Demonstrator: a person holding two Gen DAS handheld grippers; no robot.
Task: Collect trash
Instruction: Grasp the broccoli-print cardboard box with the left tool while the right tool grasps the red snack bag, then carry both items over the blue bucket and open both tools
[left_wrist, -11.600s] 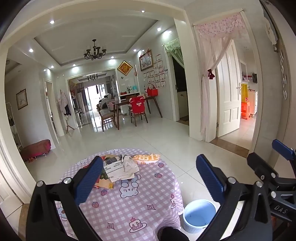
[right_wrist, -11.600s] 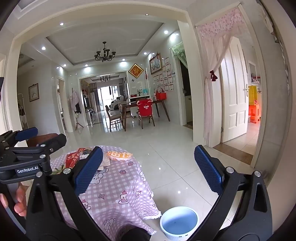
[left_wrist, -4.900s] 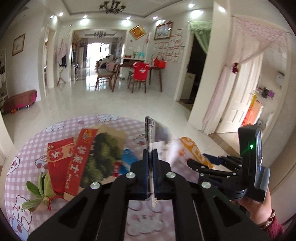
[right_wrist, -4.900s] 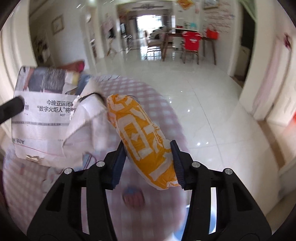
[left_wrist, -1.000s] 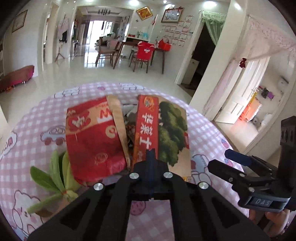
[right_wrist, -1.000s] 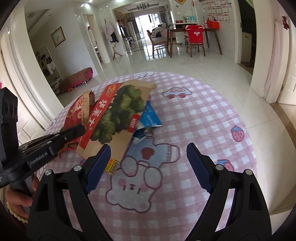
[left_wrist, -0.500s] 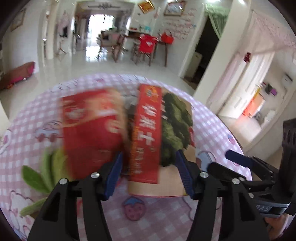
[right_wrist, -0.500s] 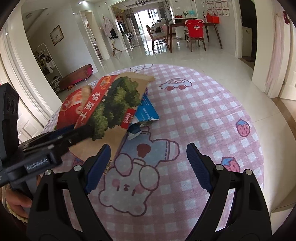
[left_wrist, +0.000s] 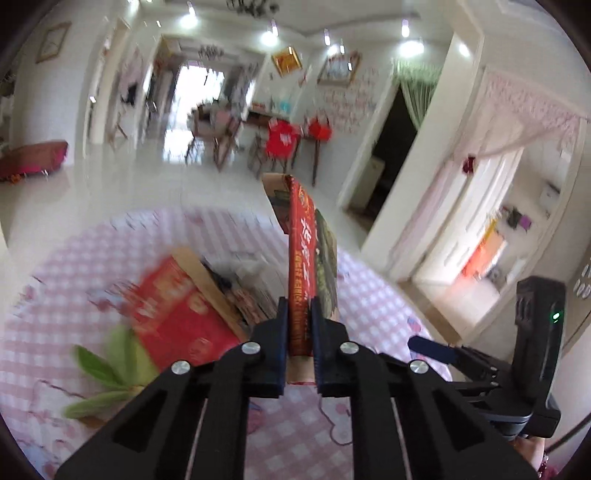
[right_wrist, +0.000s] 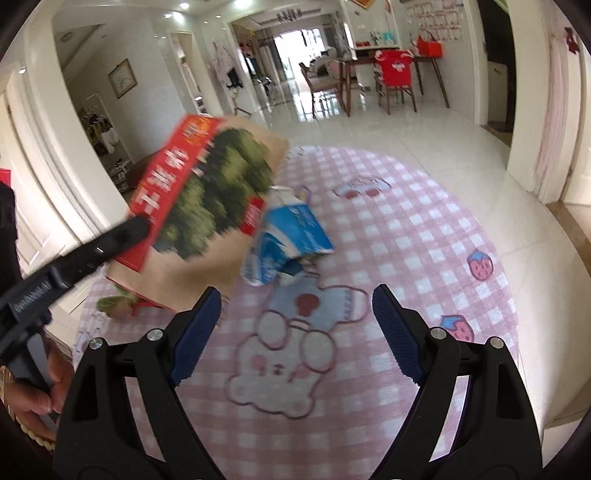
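Cardboard packaging, a flat brown carton (left_wrist: 309, 254) printed with a red band and a green patch, stands on edge between the jaws of the left gripper (left_wrist: 300, 332), which are closing on its near end; its far end rises ahead of the fingers, lifted off the pink checked tablecloth (left_wrist: 306, 435); below and to the left of that gripper lie a red packet (left_wrist: 177, 314) and some green leaves (left_wrist: 110, 369); the right gripper (right_wrist: 295, 332) hangs with its jaws spread wide and nothing between them; just ahead of its fingers a crumpled blue and white wrapper (right_wrist: 291, 236) lies on the cloth, with the raised carton ahead and to the left, beside a hand (right_wrist: 37, 391) on the left gripper's handle.
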